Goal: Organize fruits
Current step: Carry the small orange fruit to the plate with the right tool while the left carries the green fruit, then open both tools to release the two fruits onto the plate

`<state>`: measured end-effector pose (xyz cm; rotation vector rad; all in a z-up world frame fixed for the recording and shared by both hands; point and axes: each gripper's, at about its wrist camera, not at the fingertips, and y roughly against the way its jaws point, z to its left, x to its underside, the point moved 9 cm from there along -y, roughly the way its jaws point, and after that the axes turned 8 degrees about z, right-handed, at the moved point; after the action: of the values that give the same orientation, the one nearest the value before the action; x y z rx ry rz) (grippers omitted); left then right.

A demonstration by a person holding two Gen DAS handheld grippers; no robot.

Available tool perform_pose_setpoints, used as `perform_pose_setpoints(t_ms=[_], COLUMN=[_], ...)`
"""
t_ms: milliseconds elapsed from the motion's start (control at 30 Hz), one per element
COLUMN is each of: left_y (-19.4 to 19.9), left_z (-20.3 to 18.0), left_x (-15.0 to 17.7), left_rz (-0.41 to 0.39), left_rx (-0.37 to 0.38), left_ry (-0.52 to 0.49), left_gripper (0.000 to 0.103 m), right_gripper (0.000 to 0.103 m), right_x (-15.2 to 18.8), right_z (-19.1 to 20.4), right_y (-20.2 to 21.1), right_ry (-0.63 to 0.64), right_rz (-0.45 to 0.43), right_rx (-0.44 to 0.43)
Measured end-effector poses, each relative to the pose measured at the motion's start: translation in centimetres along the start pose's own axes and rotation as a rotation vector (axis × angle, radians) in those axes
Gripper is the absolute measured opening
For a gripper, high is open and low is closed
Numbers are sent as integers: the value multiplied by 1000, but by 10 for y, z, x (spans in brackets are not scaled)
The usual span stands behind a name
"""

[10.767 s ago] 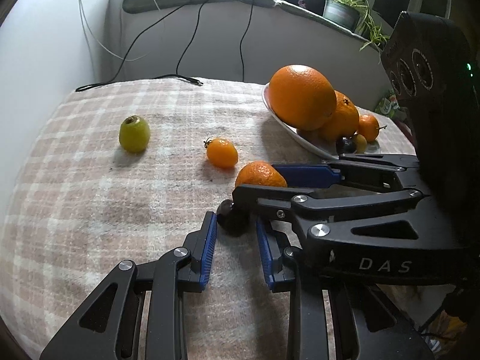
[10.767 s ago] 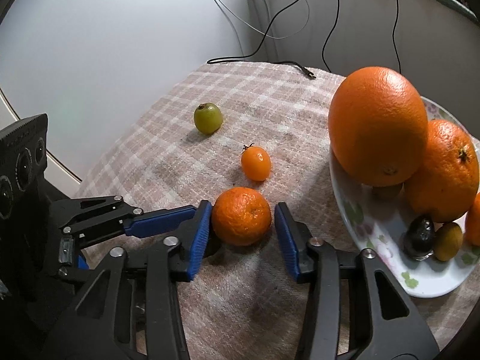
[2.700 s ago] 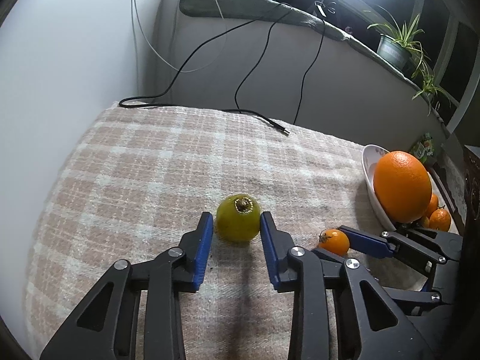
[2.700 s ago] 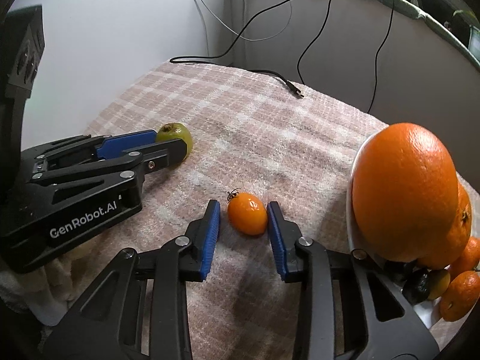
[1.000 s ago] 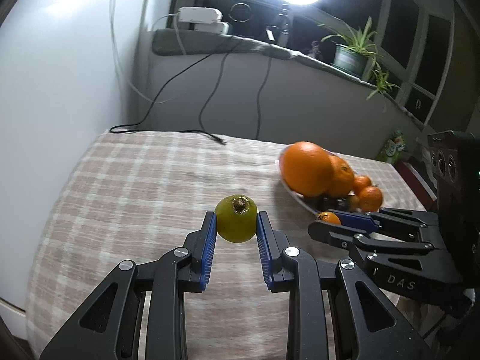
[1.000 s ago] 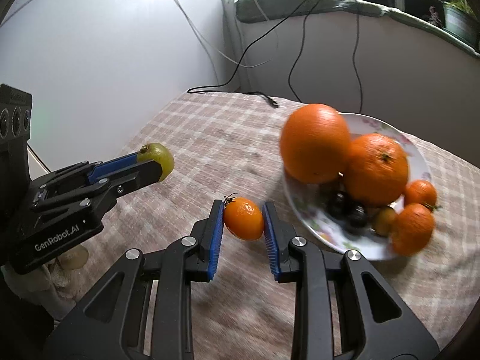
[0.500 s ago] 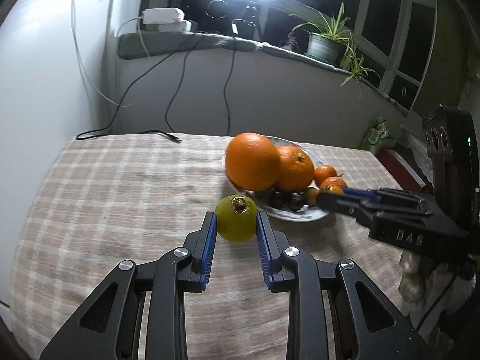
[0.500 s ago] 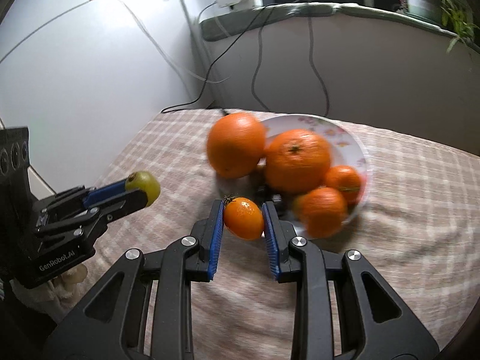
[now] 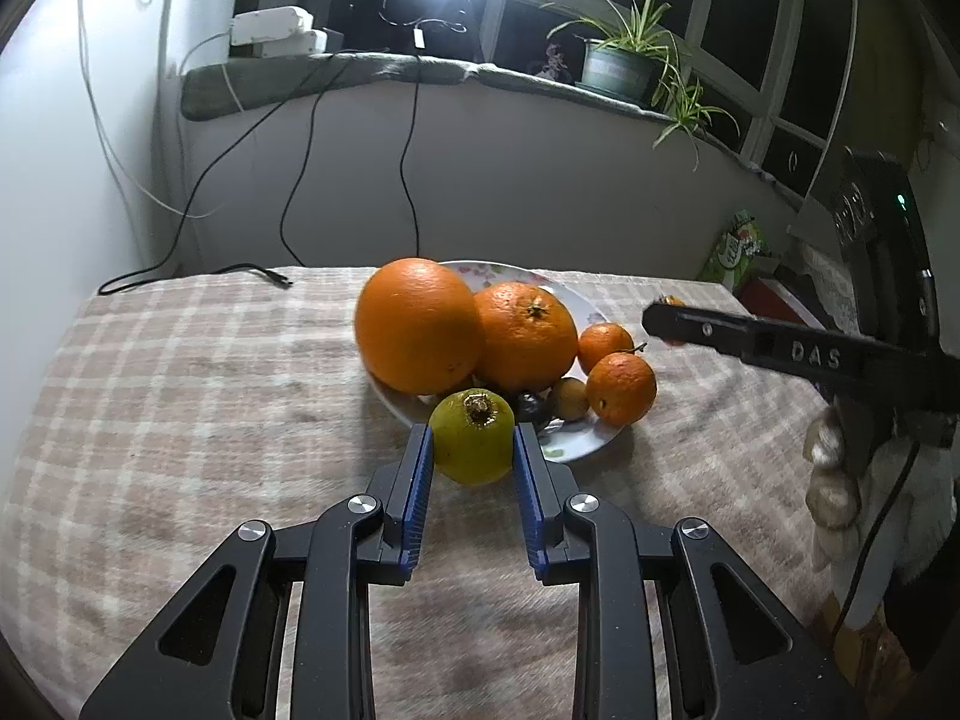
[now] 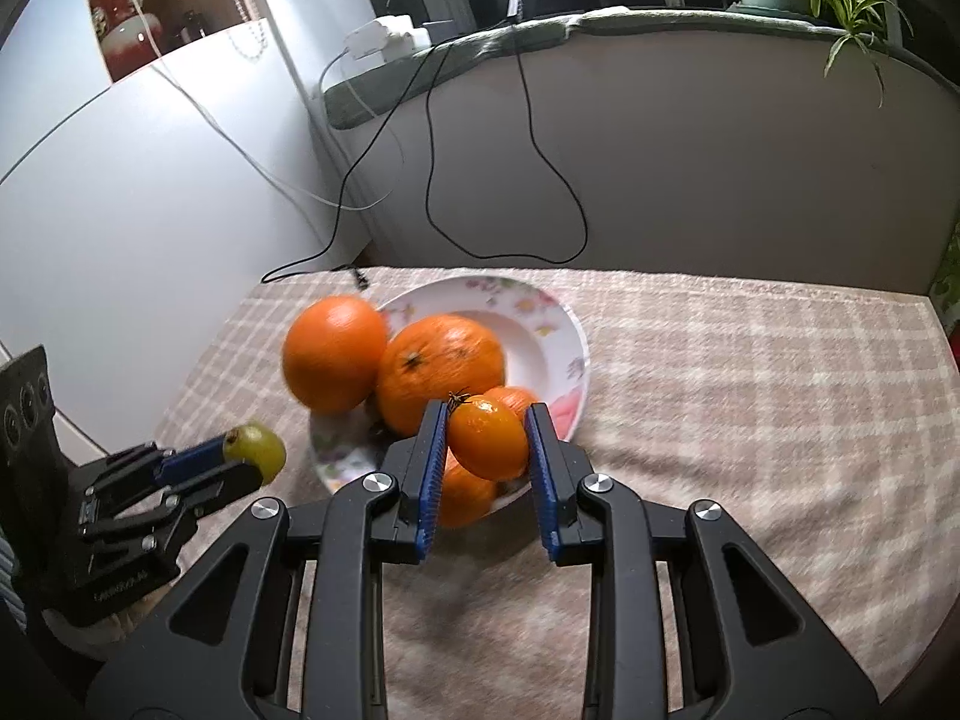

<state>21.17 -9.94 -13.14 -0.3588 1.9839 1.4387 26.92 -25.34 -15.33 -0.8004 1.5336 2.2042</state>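
Checked cloth covers the counter [image 9: 180,372], and on it sits the flowered plate [image 10: 540,324], the landmark for all else. On the plate lie a large orange [image 9: 417,324] at its left edge, a second orange [image 9: 525,336] touching it on the right, two small mandarins [image 9: 621,387] toward the near right rim and some small dark and brownish fruits between them. The left tongs [image 9: 471,450] are clamped on a green fruit [image 9: 473,435], held above the plate's near rim. The right tongs [image 10: 487,438] grip a small orange tomato [image 10: 489,438], stem up, over the plate's near right part. Behind the plate, black cables [image 9: 288,180] hang from a sill with a potted plant [image 9: 618,60].
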Motion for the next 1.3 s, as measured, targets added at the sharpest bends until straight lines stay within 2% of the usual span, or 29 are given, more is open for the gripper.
perform_pose_setpoints(t_ms=[433,833,1300], left_y=[-25,-36,-37], left_z=[-12,-17,-18], left_x=[-7,-10,-13], left_rz=[27,39,38], left_rx=[-20,-40,-58], left_ry=[-26,-52,-62], left_gripper=[25,25,26], right_gripper=[27,27,27], right_x=[-30,-37,-39], right_z=[-20,-22,-24], right_y=[-30,-59,-65], right_ry=[-12,-14,-16], right_rz=[19,47,48], right_rx=[-22,-29,-21])
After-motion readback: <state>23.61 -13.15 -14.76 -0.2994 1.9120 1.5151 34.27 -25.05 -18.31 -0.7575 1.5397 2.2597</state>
